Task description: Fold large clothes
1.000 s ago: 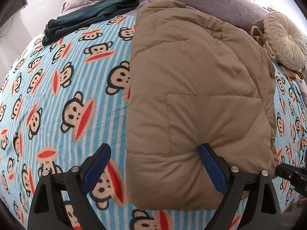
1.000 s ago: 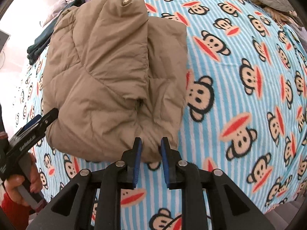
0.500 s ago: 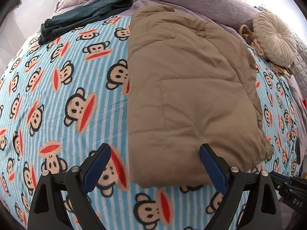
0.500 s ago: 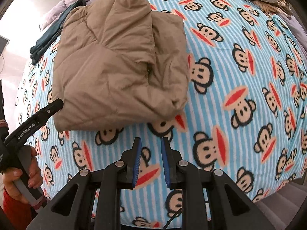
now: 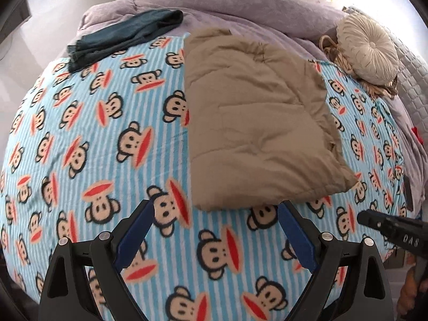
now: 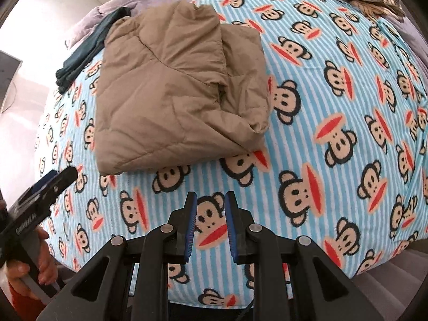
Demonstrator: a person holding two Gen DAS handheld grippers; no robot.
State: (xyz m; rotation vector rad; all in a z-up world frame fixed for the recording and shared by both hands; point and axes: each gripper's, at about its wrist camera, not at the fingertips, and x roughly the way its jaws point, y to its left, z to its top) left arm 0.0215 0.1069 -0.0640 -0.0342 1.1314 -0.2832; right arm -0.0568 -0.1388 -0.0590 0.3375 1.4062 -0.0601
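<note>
Jacket (image 5: 256,123) (tan, quilted, puffy) is laid folded on fleecy striped blanket (image 5: 88,139). Left gripper (image 5: 214,230) is spread wide, right gripper (image 6: 211,227) narrowly parted; nothing is held.

The letters "DAS" are printed in pale capitals on the black body of the right gripper (image 5: 396,234) where it enters the left wrist view at the lower right edge. Pale lettering is also carried on the black body of the left gripper (image 6: 40,195) at the left edge of the right wrist view, but it is blurred and cannot be read. No other text, label, number or sign can be made out in either view.
</note>
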